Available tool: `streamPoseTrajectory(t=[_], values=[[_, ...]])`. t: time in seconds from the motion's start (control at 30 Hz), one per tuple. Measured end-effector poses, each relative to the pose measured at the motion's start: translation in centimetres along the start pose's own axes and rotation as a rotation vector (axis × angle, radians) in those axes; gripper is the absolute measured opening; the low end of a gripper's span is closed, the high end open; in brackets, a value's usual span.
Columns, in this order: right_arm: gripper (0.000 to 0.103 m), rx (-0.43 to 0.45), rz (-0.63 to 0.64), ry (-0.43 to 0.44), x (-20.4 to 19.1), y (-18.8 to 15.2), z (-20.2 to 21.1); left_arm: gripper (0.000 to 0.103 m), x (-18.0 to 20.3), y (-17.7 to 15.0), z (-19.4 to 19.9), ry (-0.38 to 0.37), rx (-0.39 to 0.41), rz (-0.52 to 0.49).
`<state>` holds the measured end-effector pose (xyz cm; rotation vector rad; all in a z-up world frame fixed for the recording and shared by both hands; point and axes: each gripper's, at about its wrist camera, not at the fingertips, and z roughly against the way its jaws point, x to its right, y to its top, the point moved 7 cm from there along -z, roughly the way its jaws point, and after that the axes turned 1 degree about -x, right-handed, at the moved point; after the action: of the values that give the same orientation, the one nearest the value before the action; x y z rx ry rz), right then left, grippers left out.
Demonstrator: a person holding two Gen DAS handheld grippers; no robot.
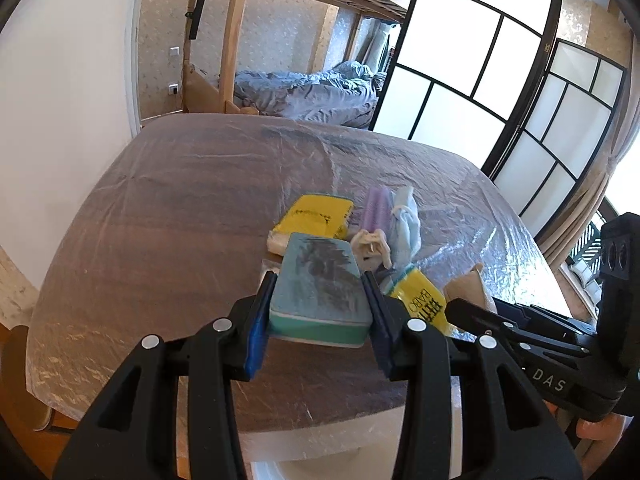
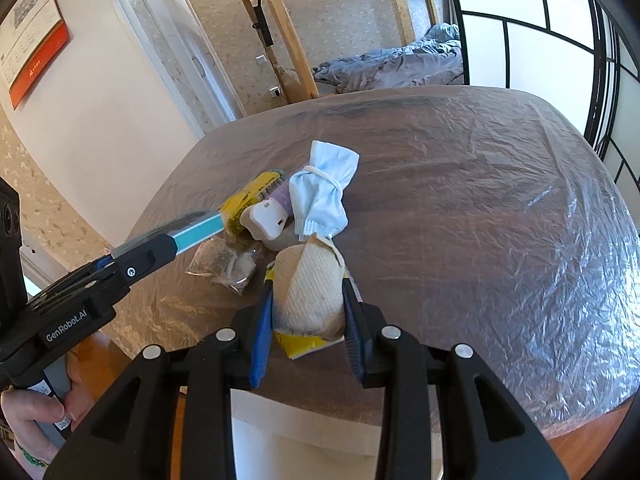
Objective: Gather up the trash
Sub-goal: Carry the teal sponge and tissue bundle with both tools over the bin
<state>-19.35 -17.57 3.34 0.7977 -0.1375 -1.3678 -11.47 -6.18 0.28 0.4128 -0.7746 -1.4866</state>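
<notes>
Fingers [image 1: 260,336] of the left gripper [image 1: 318,320] are clenched on a teal box [image 1: 318,292] with a dark smudged top, blue pads pressing both its long sides; the box is held above the near part of the worktop [image 1: 160,208], which is wrapped in clear plastic film. From the right wrist view the same box [image 2: 198,230] pokes out of the left gripper [image 2: 160,246] at the left, its teal edge pointing toward the pile.

Right fingers [image 2: 262,320] grasp a crumpled paper towel [image 2: 308,288] standing upright between the blue pads of the right gripper [image 2: 308,312], near the worktop's front edge. A torn yellow wrapper [image 2: 300,344] lies under it, touching the towel's base.

Just beyond sits the rest of the trash in a tight cluster: a pale blue face mask [image 2: 324,192] bundled with its own strap, a white and purple item [image 2: 266,218] leaning against it on the left, a yellow packet [image 2: 250,196] at the far left of the cluster, and a small clear sachet [image 2: 224,262] lying flat on the near left. In the left wrist view the yellow packet [image 1: 316,216] lies just beyond the box, with the purple item [image 1: 376,210] and the mask [image 1: 406,224] to its right.

Beyond the worktop stands a wooden bunk bed [image 1: 240,40] with rumpled blue bedding [image 1: 312,92].
</notes>
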Motion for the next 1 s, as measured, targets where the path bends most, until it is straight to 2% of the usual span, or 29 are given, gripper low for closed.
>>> streamPoseTrajectory(t=[0.47, 1.0], values=[[0.032, 0.003, -0.018, -0.04, 0.4, -1.7, 1.3, 0.044, 0.6, -1.9, 1.5, -0.022, -0.005, -0.02], [0.032, 0.028, -0.059, -0.092, -0.8, -4.5, 4.1, 0.044, 0.7, -4.7, 4.0, -0.096, -0.019, -0.053]])
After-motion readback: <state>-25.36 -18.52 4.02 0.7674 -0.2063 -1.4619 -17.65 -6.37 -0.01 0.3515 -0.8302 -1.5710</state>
